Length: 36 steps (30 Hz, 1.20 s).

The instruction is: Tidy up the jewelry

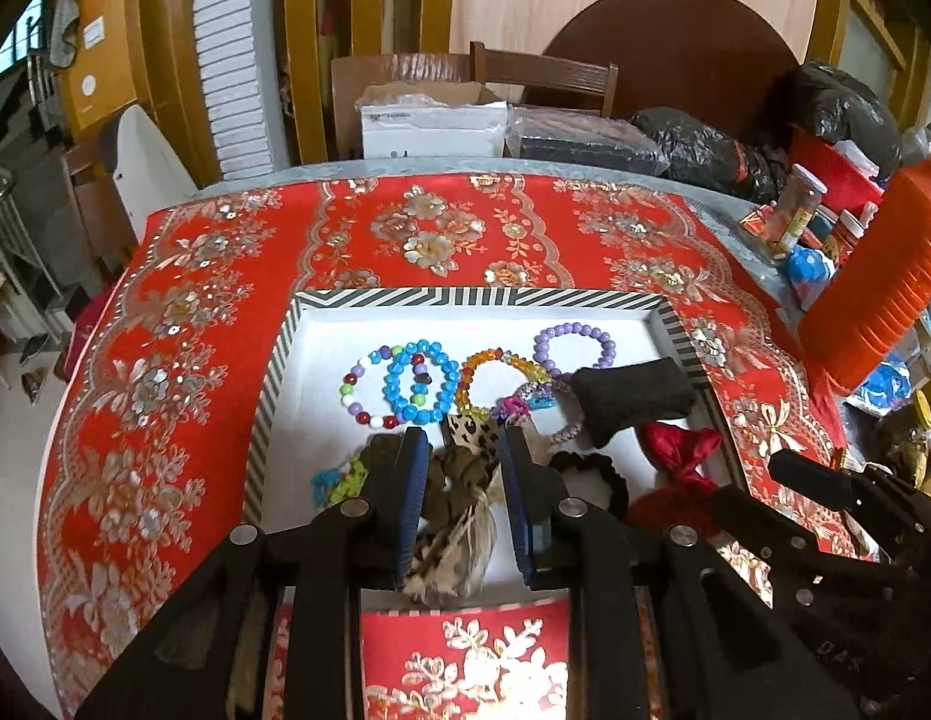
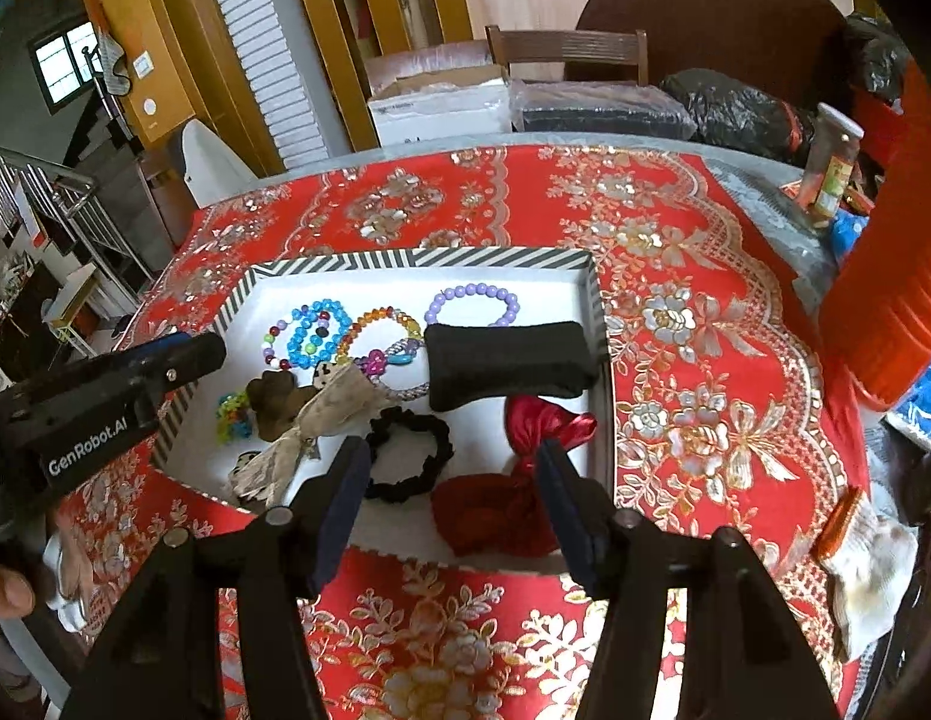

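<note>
A striped-rim white tray (image 1: 465, 298) (image 2: 417, 258) lies on the red floral cloth. It holds several bead bracelets: blue (image 1: 422, 382) (image 2: 319, 324), orange (image 1: 495, 372), purple (image 1: 576, 343) (image 2: 472, 302). A black cushion (image 1: 630, 399) (image 2: 507, 363), a black scrunchie (image 2: 410, 461), a red scrunchie (image 2: 513, 492) (image 1: 681, 456) and a leopard-print scrunchie (image 1: 459, 516) (image 2: 321, 420) also lie in it. My left gripper (image 1: 465, 450) is open, its fingers on either side of the leopard scrunchie. My right gripper (image 2: 453, 456) is open above the black and red scrunchies.
An orange ribbed container (image 1: 879, 282) (image 2: 885, 276) stands at the right with jars (image 1: 798, 207) and blue bags. Boxes, black bags and a chair (image 1: 543, 75) are behind the table. A wrapped packet (image 2: 867, 558) lies at the right front.
</note>
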Each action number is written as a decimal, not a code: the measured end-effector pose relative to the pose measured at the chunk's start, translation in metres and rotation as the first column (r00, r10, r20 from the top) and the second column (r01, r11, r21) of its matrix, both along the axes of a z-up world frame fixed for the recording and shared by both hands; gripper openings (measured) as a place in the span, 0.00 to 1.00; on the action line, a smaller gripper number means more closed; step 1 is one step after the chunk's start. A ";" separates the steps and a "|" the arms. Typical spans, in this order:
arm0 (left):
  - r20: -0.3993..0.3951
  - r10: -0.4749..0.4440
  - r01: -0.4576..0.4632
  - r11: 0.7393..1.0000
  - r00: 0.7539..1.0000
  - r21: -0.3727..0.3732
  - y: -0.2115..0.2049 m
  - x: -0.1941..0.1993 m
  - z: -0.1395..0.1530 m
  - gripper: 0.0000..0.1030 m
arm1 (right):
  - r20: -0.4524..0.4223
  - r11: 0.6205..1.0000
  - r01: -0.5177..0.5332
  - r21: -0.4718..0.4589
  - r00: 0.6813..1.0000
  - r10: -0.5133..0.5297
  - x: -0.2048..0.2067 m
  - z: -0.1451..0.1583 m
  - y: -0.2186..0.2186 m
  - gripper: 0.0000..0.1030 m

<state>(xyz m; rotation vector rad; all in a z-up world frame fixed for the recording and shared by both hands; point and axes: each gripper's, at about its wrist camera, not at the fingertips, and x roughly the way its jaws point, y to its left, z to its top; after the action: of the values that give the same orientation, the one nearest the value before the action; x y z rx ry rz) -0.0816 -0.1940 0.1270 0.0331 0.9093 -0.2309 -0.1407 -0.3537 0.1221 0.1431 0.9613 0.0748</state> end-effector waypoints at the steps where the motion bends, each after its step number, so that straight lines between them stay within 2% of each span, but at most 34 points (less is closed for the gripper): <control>1: 0.005 0.005 -0.005 1.000 1.000 0.005 0.001 -0.004 0.002 0.13 | 0.003 1.000 -0.001 0.000 1.000 0.001 -0.002 0.002 0.000 0.60; 9: 0.054 0.031 -0.033 0.999 0.998 0.035 0.005 -0.031 0.017 0.13 | 0.023 1.000 -0.009 0.012 1.000 0.009 -0.021 0.011 0.005 0.61; 15: 0.102 0.063 -0.073 0.992 0.993 0.105 0.007 -0.047 0.029 0.13 | 0.048 1.000 -0.023 0.006 0.999 0.023 -0.033 0.021 0.009 0.61; 36: 0.159 0.095 -0.109 0.991 0.983 0.081 0.011 -0.067 0.048 0.13 | 0.096 1.000 -0.030 -0.009 0.995 0.030 -0.057 0.041 0.013 0.65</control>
<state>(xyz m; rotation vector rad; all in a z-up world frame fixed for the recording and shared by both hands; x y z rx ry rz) -0.1484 -0.1827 0.1745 0.0861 0.7633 -0.0907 -0.1981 -0.3406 0.1627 0.1175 0.8679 0.1050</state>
